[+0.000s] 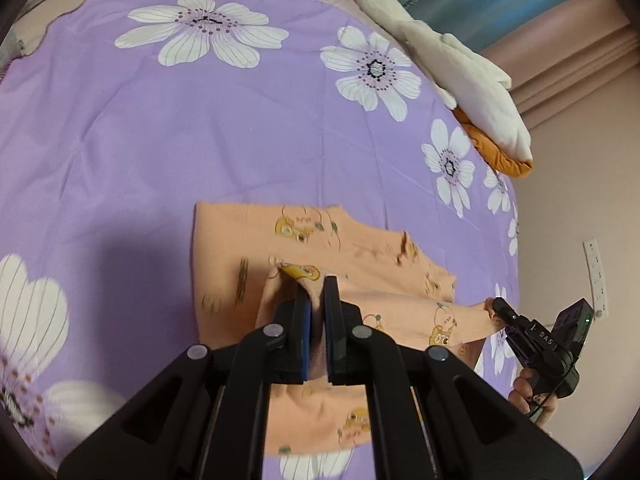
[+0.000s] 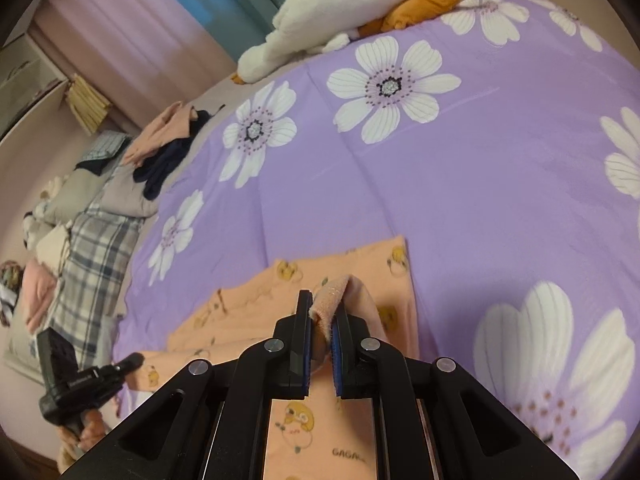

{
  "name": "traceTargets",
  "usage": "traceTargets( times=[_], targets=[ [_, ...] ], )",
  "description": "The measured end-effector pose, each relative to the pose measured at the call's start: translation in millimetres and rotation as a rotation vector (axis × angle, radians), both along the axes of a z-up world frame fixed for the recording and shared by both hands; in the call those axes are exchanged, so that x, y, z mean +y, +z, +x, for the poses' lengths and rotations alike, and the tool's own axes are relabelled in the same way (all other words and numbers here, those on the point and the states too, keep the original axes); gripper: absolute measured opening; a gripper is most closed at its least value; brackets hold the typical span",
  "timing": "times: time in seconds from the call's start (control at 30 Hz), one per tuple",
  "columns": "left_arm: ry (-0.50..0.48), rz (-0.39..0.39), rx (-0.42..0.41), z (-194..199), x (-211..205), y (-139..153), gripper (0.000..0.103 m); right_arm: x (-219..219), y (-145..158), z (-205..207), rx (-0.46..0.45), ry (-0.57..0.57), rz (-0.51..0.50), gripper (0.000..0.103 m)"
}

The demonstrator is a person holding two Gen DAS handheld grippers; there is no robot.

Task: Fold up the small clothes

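Both grippers pinching the peach baby garment on the bed

Left gripper (image 1: 318, 280) and right gripper (image 2: 323, 296) each clamp a bunched edge of the soft, cartoon-print peach garment (image 1: 304, 228), half-folded on the smooth purple floral quilt (image 1: 200, 132).

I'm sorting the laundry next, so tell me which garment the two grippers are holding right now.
The peach cartoon-print garment spread on the purple floral bedspread; both grippers pinch its edge. The other clothes lie heaped at the bed's far edge, untouched.

Purple floral bedspread (image 1: 200, 140), pink curtains (image 2: 120, 28)
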State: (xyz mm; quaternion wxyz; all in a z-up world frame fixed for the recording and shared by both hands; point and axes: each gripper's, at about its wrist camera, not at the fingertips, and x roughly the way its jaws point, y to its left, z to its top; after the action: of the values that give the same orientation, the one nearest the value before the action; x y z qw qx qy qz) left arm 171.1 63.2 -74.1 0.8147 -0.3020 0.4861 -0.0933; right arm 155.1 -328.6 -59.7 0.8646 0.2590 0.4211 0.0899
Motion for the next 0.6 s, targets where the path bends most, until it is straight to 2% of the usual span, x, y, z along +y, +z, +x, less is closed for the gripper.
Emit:
traceTargets(
  times=[0.23, 0.4, 0.6],
  targets=[
    [0.054, -0.02, 0.082, 41.2, 11.8, -32.1, 0.004, 0.9, -33.0, 50.4, 0.11, -0.009, 0.002, 0.01],
    [0.059, -0.016, 0.124, 57.8, 15.4, -48.7, 0.004, 4.5, -48.9, 69.4, 0.163, -0.021, -0.009, 0.01],
    [0.079, -0.088, 0.162, 73.0, 25.0, -63.1, 0.006, 4.8, -53.0, 83.2, 0.181, -0.043, -0.023, 0.01]
  ],
)
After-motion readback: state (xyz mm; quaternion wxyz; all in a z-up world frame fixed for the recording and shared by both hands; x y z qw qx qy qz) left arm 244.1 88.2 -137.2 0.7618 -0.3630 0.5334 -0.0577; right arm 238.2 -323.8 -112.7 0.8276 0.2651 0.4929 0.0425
